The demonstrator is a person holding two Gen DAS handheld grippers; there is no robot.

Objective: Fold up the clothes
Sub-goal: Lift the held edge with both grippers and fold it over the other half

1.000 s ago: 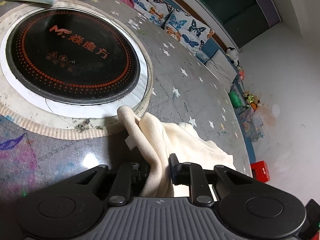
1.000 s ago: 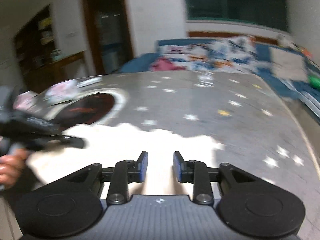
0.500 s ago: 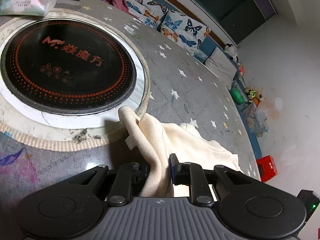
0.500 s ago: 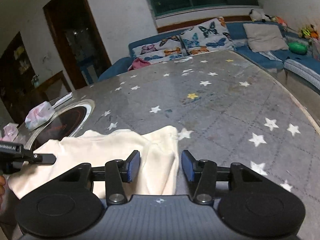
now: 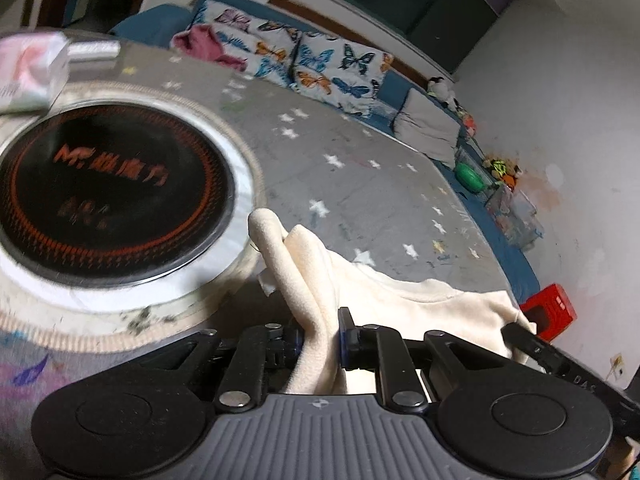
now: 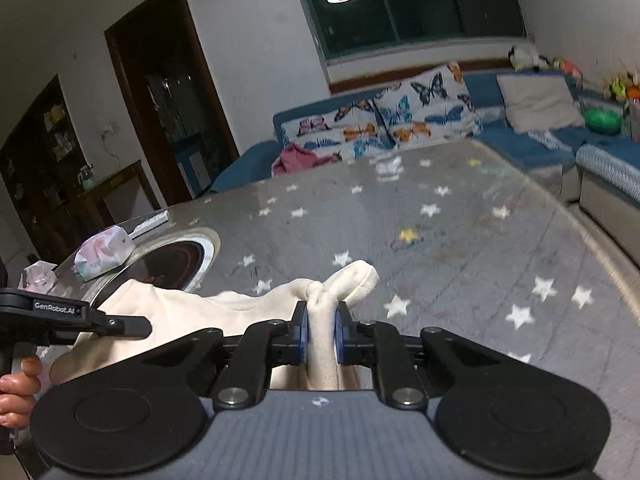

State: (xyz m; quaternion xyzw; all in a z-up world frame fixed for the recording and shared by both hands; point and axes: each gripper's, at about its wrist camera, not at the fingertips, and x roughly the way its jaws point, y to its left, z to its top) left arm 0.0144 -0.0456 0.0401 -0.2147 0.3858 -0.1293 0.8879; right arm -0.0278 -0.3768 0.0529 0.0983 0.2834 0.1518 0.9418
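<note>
Cream fabric: one soft, fleecy cream garment [image 5: 404, 300] lies bunched on the near part of the grey star-print table [image 6: 460, 240], just right of the round black hob [image 5: 104, 200] set into the tabletop.
Left gripper: the left gripper [image 5: 320, 336] is clamped on a gathered fold of the garment at its left end; the cloth rises in a rounded hump past the fingertips.
Right gripper: the right gripper [image 6: 321, 332] has its jaws just closed onto a pinched ridge at the garment's right end, and the blue pads press the cloth from both sides.
Between the tools: the fabric sags loosely from one grip to the other, wrinkled and not flat.
Done so far: both ends look secured; no neat fold, crease or squared edge shows anywhere.
Left to do: judged from this, nearly everything, meaning spreading the piece, bringing one edge over the other, smoothing and setting it down tidy.
Stage: early, a two-handed pickup before the first fold.
Room to work: the far and right parts of the table look bare; a tissue pack [image 6: 104, 252] sits at the far left by the hob.
Risk: the thick bunches may hide which edge each tool holds.
</note>
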